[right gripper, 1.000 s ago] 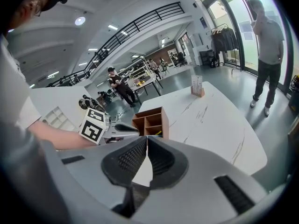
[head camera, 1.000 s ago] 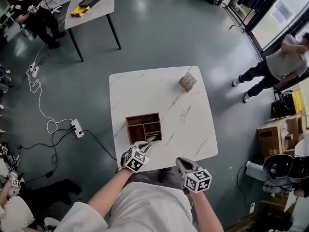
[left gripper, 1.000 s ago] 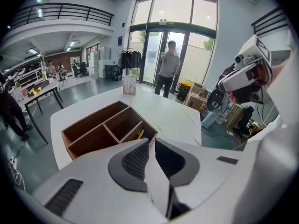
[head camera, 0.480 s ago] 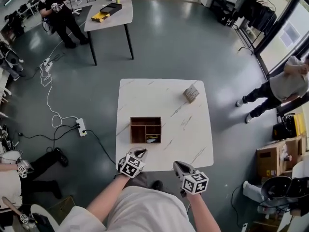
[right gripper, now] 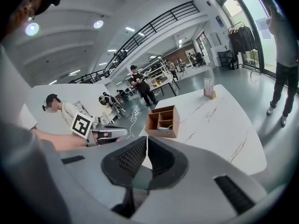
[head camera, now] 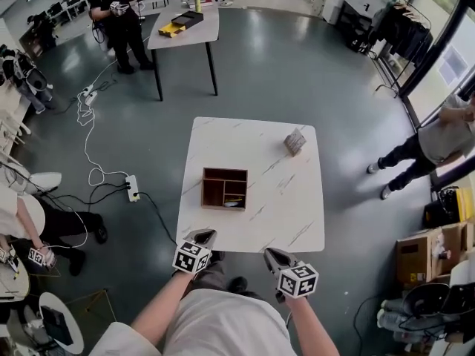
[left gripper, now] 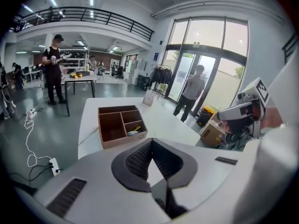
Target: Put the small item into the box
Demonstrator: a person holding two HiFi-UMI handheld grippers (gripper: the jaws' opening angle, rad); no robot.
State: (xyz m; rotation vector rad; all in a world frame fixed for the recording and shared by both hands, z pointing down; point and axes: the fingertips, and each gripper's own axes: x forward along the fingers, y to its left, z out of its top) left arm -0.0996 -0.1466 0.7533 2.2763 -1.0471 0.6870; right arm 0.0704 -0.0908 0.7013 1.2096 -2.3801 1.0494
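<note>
The brown wooden box (head camera: pixel 225 188) with its dividers stands on the white marble table (head camera: pixel 260 221), left of the middle. A small yellow-and-grey item (head camera: pixel 231 202) lies in its near right compartment, and shows as well in the left gripper view (left gripper: pixel 133 132) and the right gripper view (right gripper: pixel 162 128). My left gripper (head camera: pixel 202 236) is held off the table's near edge. Its jaws have just been closing and are shut with nothing between them. My right gripper (head camera: pixel 272 254) hangs beside it, also short of the table, shut and empty.
A small cardboard block (head camera: pixel 295 141) stands at the table's far right. A second table (head camera: pixel 185 22) stands farther back with a person beside it. A power strip with cables (head camera: pixel 133 188) lies on the floor at left, and cardboard boxes (head camera: pixel 415 254) at right.
Both grippers have drawn back from the table towards my body. The left gripper has left the box, the item stays inside, and its jaws have closed.
</note>
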